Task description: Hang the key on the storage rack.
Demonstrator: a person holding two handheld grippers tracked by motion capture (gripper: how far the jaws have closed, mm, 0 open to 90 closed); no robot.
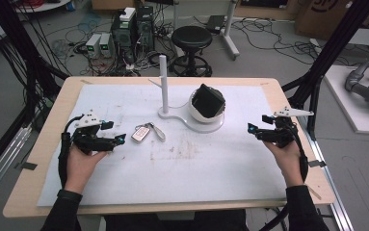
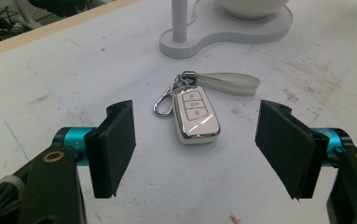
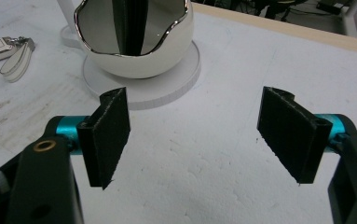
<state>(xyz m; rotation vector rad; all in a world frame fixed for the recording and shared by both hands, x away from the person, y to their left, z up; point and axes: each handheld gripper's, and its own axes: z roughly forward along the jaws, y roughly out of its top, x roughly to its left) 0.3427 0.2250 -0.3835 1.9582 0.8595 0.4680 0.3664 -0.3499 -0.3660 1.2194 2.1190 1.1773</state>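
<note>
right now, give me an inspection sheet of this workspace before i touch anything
Surface: wooden table under a white mat, scuffed and stained near the middle.
Job's things: car key with a grey strap lies flat on the mat; white stand with an upright post; white bowl on the stand's round end, holding a black object.
Clutter: nothing seen on the mat.
Grippers: left tool open, facing the key without touching it; right tool open, holding nothing, facing the bowl.
Cables: one trails along each forearm; a tangle on the floor.
Surroundings: black stool, computer boxes, black frame legs.
</note>
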